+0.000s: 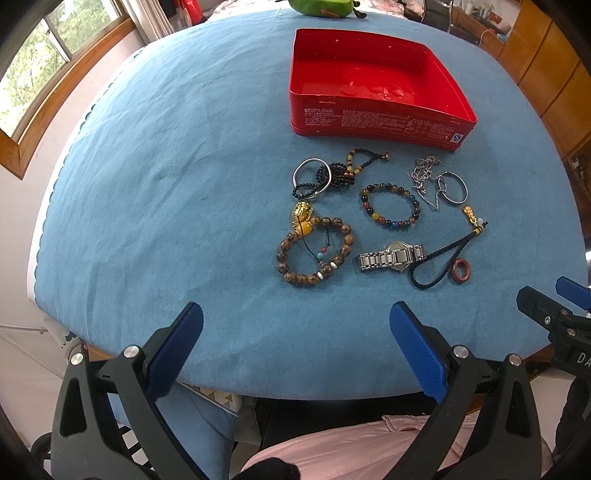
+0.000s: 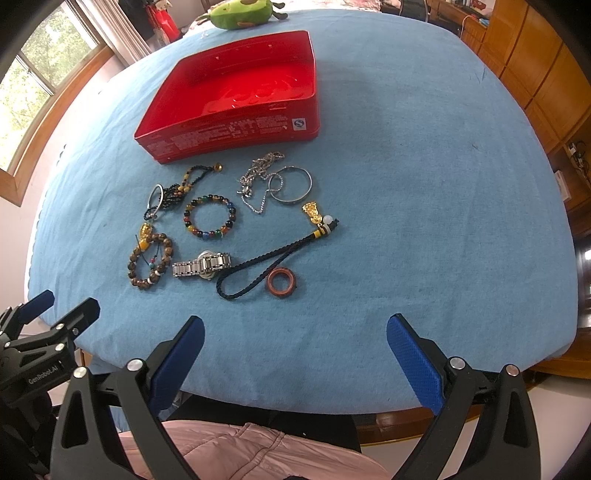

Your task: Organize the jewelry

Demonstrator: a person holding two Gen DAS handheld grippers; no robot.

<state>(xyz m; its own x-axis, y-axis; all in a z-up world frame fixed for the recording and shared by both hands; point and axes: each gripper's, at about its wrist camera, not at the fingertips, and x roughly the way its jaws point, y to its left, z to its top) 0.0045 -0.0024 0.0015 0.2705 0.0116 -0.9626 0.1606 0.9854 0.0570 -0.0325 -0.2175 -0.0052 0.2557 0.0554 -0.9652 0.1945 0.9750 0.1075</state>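
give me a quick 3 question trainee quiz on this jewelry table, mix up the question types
1. True or false: the red tin already holds jewelry.
2. Which piece lies nearest the wristwatch? A) silver chain B) black braided cord C) green plush toy
3. Fill in: both the left tool and the right tool are ____ and holding nothing.

Key:
1. False; the tin is empty, all pieces lie on the blue cloth.
2. B
3. open
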